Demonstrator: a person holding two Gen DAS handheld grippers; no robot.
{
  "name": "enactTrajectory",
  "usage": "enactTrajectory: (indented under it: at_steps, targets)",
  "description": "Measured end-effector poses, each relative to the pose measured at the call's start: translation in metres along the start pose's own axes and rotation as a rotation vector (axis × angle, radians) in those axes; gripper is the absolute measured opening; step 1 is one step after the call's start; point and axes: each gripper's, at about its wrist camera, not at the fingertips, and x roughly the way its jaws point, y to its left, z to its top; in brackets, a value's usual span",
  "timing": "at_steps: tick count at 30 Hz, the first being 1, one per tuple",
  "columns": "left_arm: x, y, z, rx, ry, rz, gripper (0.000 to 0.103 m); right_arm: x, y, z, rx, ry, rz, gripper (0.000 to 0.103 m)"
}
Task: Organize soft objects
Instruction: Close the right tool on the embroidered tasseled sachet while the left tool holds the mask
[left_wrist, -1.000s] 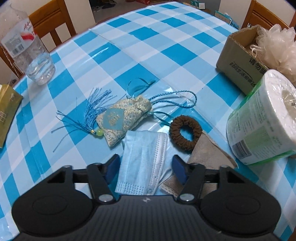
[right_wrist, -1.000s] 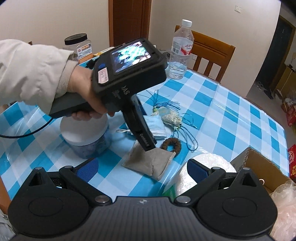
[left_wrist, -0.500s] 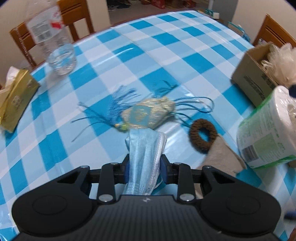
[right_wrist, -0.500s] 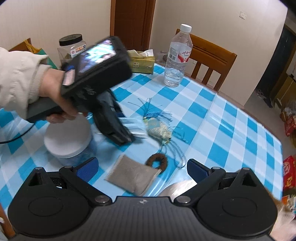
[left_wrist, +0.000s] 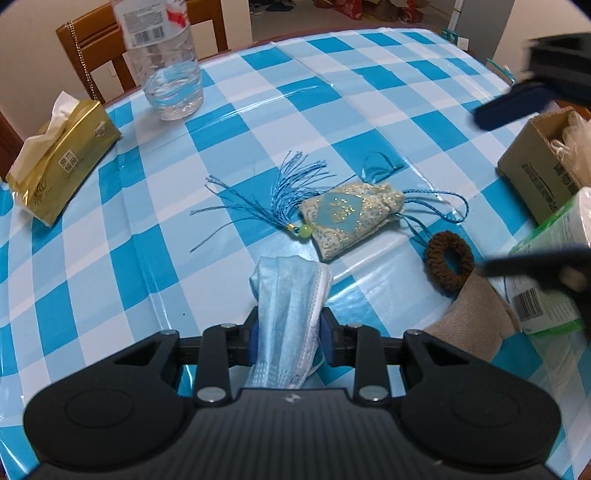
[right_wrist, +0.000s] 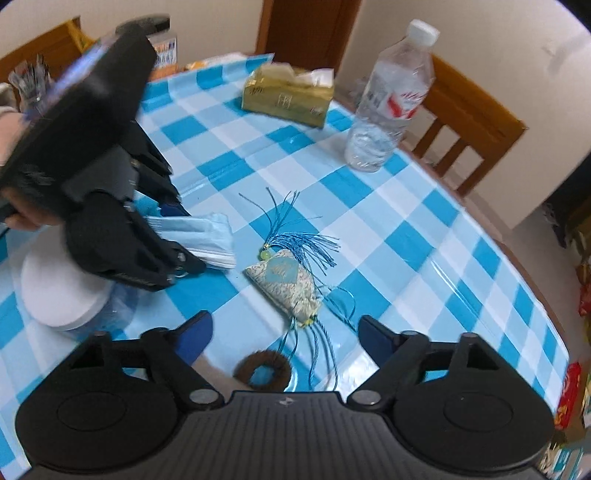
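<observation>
Left to right on the checked tablecloth (left_wrist: 110, 229): a tissue pack (left_wrist: 61, 162) and a water bottle (left_wrist: 166, 70) are standing at the far edge. The left gripper (left_wrist: 290, 338) is pinching a blue face mask (left_wrist: 290, 299) between its pads, the mask lifting clear of the cloth. A tasselled sachet (left_wrist: 351, 216) is lying just beyond it, with a brown hair tie (left_wrist: 448, 264) and a beige pouch (left_wrist: 476, 317) to its right. The right gripper (right_wrist: 284, 332) is hovering above the sachet and hair tie, its jaws just closing but still spread, gripping nothing. A cardboard box (left_wrist: 539, 181) is sitting at far right.
</observation>
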Motion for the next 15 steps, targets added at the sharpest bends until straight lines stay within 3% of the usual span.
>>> enactTrajectory:
  at_steps: [7, 15]
  targets:
    - [0.004, 0.004, 0.0, -0.034, 0.005, -0.013, 0.033, 0.049, -0.013, 0.022, -0.126, 0.077, 0.074, 0.076]
    - [0.01, 0.004, -0.002, -0.05, 0.009, -0.018, 0.037, 0.089, -0.023, 0.033, -0.172, 0.108, 0.131, 0.072]
